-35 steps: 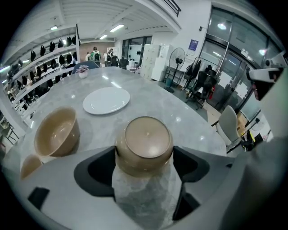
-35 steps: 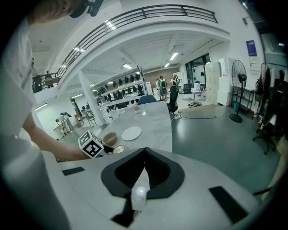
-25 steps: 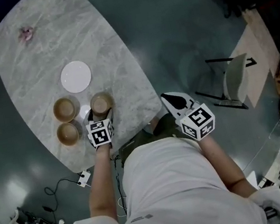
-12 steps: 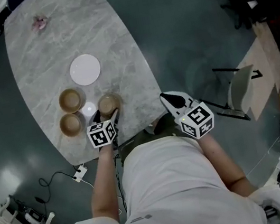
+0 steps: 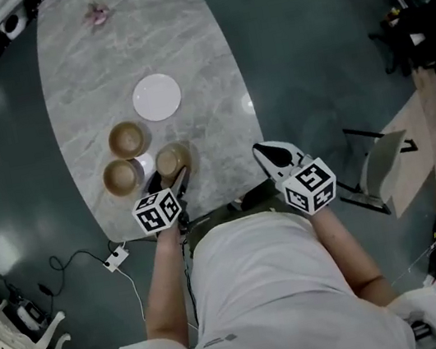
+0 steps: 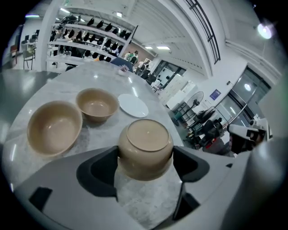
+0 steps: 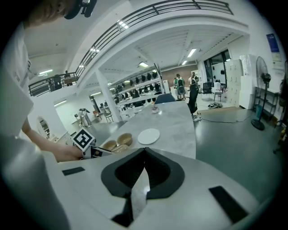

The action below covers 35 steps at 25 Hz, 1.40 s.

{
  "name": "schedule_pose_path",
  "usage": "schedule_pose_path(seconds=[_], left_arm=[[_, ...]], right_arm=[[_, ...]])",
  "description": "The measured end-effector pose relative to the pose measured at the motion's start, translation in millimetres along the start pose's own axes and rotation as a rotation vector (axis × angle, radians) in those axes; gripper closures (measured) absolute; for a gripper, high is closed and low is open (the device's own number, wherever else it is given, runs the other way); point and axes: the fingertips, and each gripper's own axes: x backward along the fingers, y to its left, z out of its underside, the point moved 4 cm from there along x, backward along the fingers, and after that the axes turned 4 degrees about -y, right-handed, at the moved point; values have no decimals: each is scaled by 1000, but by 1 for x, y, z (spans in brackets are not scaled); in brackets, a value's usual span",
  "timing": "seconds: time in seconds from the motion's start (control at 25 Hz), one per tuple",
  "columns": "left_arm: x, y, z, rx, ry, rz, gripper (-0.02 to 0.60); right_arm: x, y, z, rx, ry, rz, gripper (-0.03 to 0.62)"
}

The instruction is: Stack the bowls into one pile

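Observation:
Three tan bowls are on the marble table point(image 5: 199, 64). Two stand upright side by side, the back one point(image 5: 129, 137) point(image 6: 96, 104) and the front one point(image 5: 122, 176) point(image 6: 54, 127). The third bowl point(image 5: 172, 159) point(image 6: 145, 146) is near the table's front edge, its base turned toward the left gripper view's camera. My left gripper point(image 5: 178, 176) point(image 6: 145, 155) is shut on it, one jaw pressed to each side. Whether it is lifted off the table I cannot tell. My right gripper point(image 5: 268, 150) point(image 7: 144, 150) hangs off the table's right side, shut and empty.
A white plate point(image 5: 157, 97) point(image 6: 133, 105) lies beyond the bowls. A small pink item point(image 5: 98, 13) sits at the table's far end. A chair point(image 5: 383, 165) stands on the floor to the right, and a power strip point(image 5: 116, 258) lies left of the person.
The head view has swung, so the table now sits further right in it. My left gripper stays on the same bowl, which seems slightly nearer the front edge. The right gripper has barely moved.

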Motion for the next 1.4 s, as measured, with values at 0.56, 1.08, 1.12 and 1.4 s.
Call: schedule_pose_path(seconds=[0.56, 1.08, 1.12, 1.4], left_arm=[[72, 50, -32, 183, -200, -86, 196], [90, 105, -37, 372, -210, -44, 196], [89, 107, -37, 393, -204, -28, 196], [84, 126, -35, 535, -209, 24, 196]], right_arm=[[-63, 45, -26, 65, 27, -167, 583], [-102, 82, -31, 85, 60, -183, 583], [-103, 84, -31, 84, 62, -179, 583], [-118, 96, -31, 83, 77, -172, 583]])
